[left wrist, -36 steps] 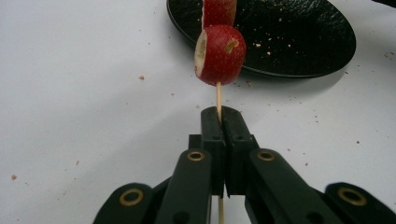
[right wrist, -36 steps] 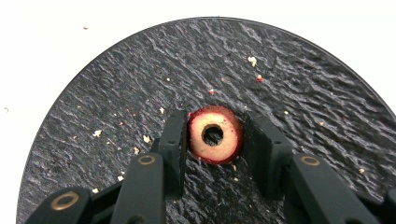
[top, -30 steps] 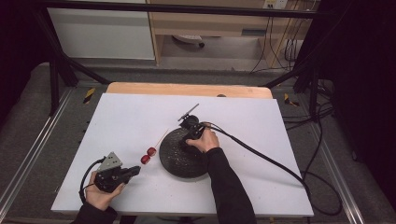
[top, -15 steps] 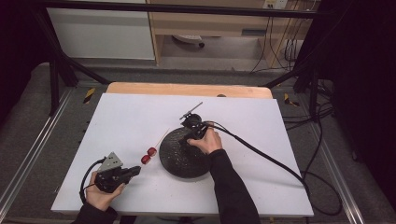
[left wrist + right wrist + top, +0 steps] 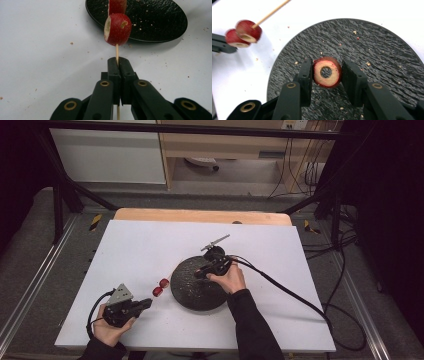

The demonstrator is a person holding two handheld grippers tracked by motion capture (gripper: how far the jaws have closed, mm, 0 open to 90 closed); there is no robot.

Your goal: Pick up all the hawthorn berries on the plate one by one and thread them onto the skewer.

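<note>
My left gripper [image 5: 118, 61] is shut on a thin wooden skewer [image 5: 116, 51] that carries two red fruit pieces [image 5: 118, 28]. In the high view it sits at the table's front left [image 5: 148, 303], with the pieces [image 5: 160, 287] just left of a round black plate [image 5: 192, 295]. My right gripper [image 5: 327, 72] reaches down onto the plate [image 5: 374, 50]. Its jaws press both sides of a red fruit slice [image 5: 332, 81] with a pale face and a cored hole. The skewered pieces [image 5: 248, 31] also show blurred at the upper left of the right gripper view.
The white table top [image 5: 130, 250] has a wooden strip [image 5: 200, 215] along its far edge. Crumbs dot the plate and the table beside it. A black cable [image 5: 285, 290] trails right from the right gripper. Metal rails [image 5: 30, 290] flank the table.
The right hand has shifted slightly over the plate. The left gripper and its skewer have stayed in place.
</note>
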